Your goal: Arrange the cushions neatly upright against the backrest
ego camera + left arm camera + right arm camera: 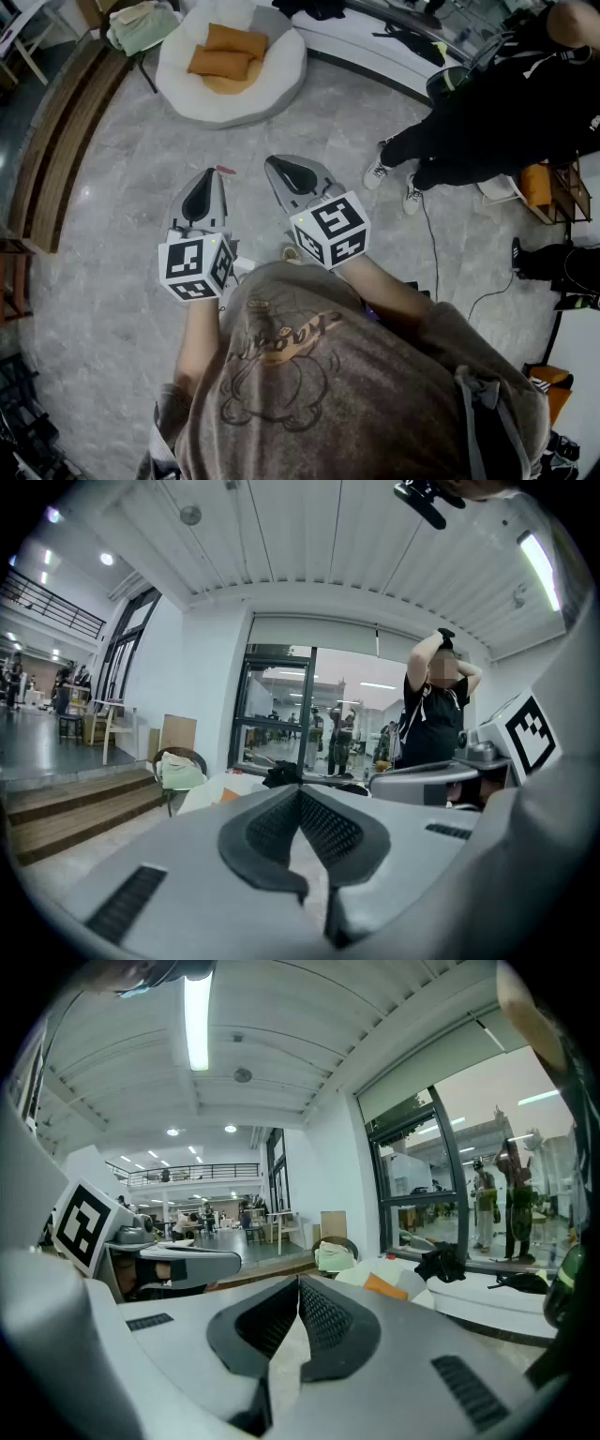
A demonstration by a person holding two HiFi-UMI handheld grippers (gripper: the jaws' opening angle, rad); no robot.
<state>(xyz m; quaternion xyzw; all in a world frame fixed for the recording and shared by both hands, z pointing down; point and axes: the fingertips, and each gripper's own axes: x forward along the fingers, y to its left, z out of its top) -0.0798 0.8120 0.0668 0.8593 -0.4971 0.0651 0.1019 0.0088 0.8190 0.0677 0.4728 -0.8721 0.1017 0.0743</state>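
Floor: grey marbled stone floor point(122, 187) fills the head view; both grippers hang above it, well apart from the seating.
Cushions: orange rectangular fabric cushions point(225, 52) lie flat, one partly over another, near the top of the head view; neither gripper touches them. An orange corner also shows in the right gripper view point(384, 1285).
Seat: round white padded seat point(281, 84) holds the cushions in its hollow.
Left gripper: left gripper point(214, 176) points toward the seat. Its own view point(300, 794) shows the ribbed pads pressed together at the tips with nothing between them.
Right gripper: right gripper point(274, 164) is just beside the left one and points the same way. Its own view point(299, 1283) shows the jaws pressed together and empty.
Green cloth: pale green cloth point(141, 23) is heaped on a chair just left of the seat.
Steps: wooden steps point(56, 141) run along the left edge.
Bench: white bench point(366, 37) behind the seat carries a black garment point(309, 7).
Bystander: person in black clothes point(487, 122) is at the right, white shoes on the floor.
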